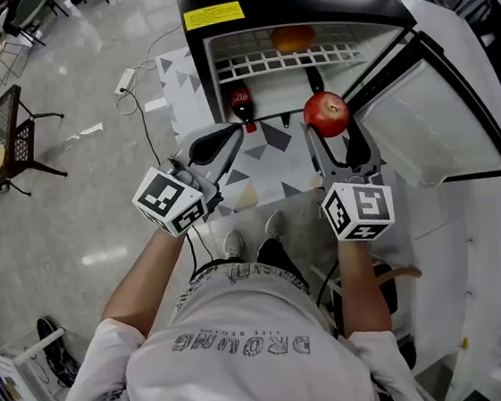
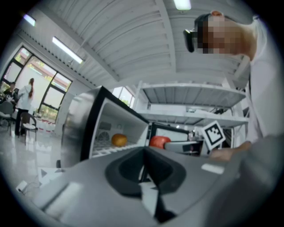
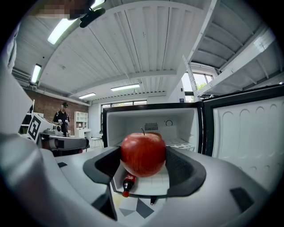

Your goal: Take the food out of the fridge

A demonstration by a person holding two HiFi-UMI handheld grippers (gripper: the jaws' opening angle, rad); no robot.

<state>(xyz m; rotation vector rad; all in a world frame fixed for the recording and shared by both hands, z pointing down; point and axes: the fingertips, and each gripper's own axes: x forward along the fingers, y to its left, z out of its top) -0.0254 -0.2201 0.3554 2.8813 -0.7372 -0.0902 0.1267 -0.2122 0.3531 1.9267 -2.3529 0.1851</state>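
While my right gripper (image 3: pixel 143 165) pinches the apple (image 1: pixel 326 113) across its middle, just before the fridge's (image 1: pixel 209 56) front edge, my left gripper (image 2: pixel 144 167) sits pressed together, empty. I judge the apple firm, light, waxy (bruisable, though); the orange (image 1: pixel 292 37) lies at the shelf's (image 1: pixel 262 62) back edge.

Bright, even light falls from ceiling strip lights (image 3: pixel 64 29) and from tall windows (image 2: pixel 35 77) that burn out to white in the left gripper view, and the polished floor (image 1: pixel 64 216) gives back pale glare patches with only soft shadows. Both gripper views bow hard toward a dark round rim; the left tool (image 2: pixel 143 170) lies close and blurred, while the apple (image 3: pixel 143 154) is sharp, with a faint sheen
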